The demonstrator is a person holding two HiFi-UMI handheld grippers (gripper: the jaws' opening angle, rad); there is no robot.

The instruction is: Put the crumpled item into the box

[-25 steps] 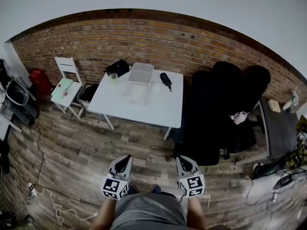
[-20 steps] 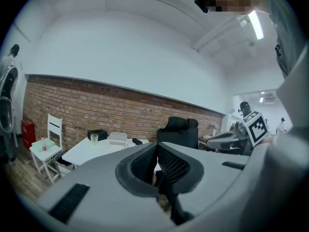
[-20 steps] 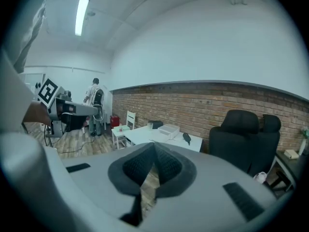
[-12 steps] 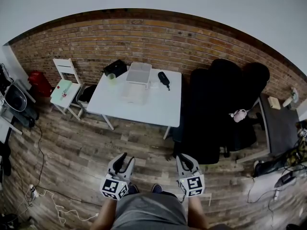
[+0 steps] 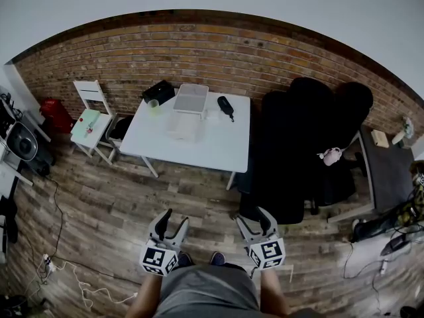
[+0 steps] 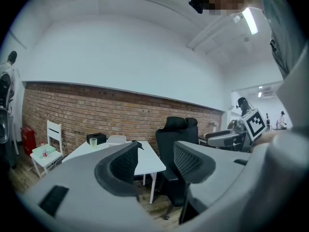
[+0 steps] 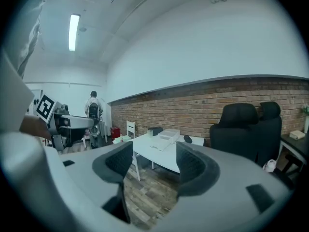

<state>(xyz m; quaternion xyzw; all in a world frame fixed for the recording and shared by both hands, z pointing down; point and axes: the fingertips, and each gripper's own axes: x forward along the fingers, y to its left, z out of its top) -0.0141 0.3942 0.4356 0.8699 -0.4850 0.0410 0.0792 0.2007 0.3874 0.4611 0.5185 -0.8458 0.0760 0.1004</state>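
A white table (image 5: 212,148) stands far ahead by the brick wall. On its far edge sits a clear lidded box (image 5: 192,99), also seen in the right gripper view (image 7: 169,135). A pale crumpled-looking item (image 5: 184,128) lies in front of the box, too small to make out. Both grippers hang low in front of the person's body, well short of the table. The left gripper (image 5: 175,218) and the right gripper (image 5: 253,218) have their jaws opening, with nothing between them. Each gripper's own view, left (image 6: 154,161) and right (image 7: 153,161), shows bare pads with only floor and table beyond.
On the table also stand a green cup (image 5: 154,106), a black case (image 5: 159,91) and a dark object (image 5: 226,106). A white chair (image 5: 93,114) stands left of it and black office chairs (image 5: 301,151) to the right. Cables (image 5: 73,280) trail on the wooden floor.
Both grippers went from shut to open, the left one first and the right one after it. They stayed in about the same place.
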